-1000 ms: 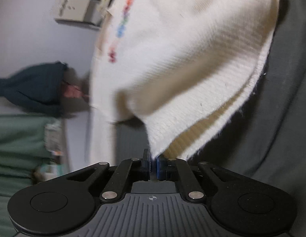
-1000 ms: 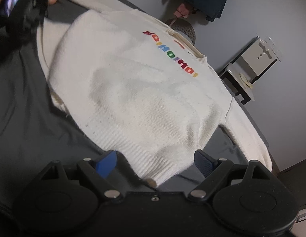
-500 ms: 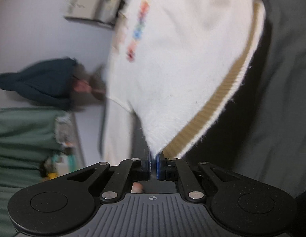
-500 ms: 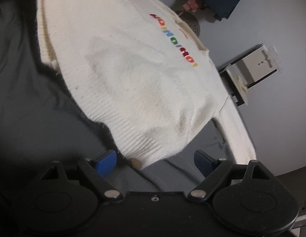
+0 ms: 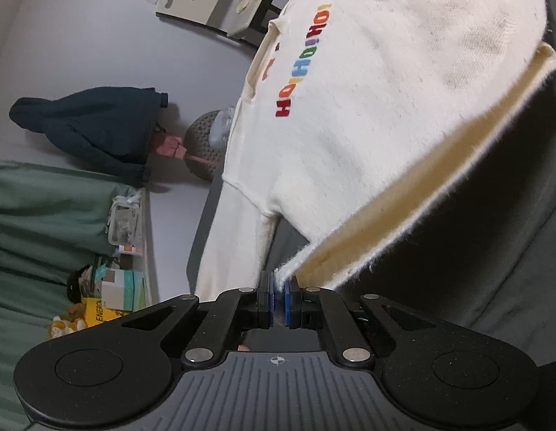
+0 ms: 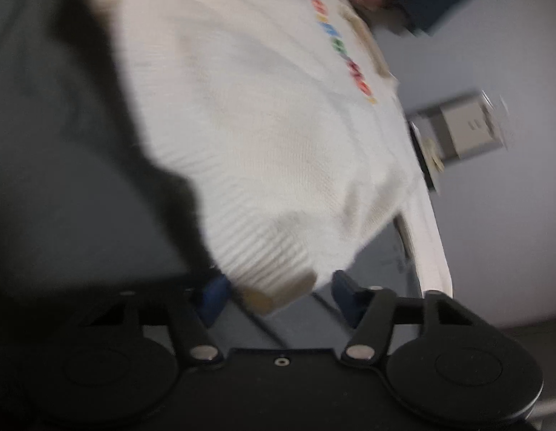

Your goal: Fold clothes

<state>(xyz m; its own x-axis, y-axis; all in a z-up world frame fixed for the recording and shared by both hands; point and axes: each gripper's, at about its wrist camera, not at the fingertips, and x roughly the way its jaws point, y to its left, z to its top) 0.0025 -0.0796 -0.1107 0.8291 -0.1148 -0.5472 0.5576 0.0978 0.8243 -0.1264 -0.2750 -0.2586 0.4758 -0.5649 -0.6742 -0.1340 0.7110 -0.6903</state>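
Observation:
A cream knitted sweater [image 5: 367, 115] with rainbow letters across the chest lies over a dark grey cover [image 5: 511, 251]. My left gripper [image 5: 278, 300] is shut on one bottom corner of the sweater's ribbed hem and holds it lifted off the cover. In the blurred right wrist view the sweater [image 6: 263, 118] hangs ahead, and its other hem corner sits between the blue pads of my right gripper [image 6: 279, 296]. That gripper's jaws are closing, with a gap still showing on both sides of the corner.
A white wall is behind. A dark chair with a pale panel [image 5: 220, 3] stands at the far end. A dark blue garment [image 5: 94, 125] hangs by a round basket [image 5: 206, 147]. Green curtain [image 5: 44, 208] and boxes [image 5: 112, 287] are at the left.
The left gripper lifted the hem corner, so more of the sweater front and lettering shows. The right gripper sank onto the other hem corner and its jaws narrowed around it.

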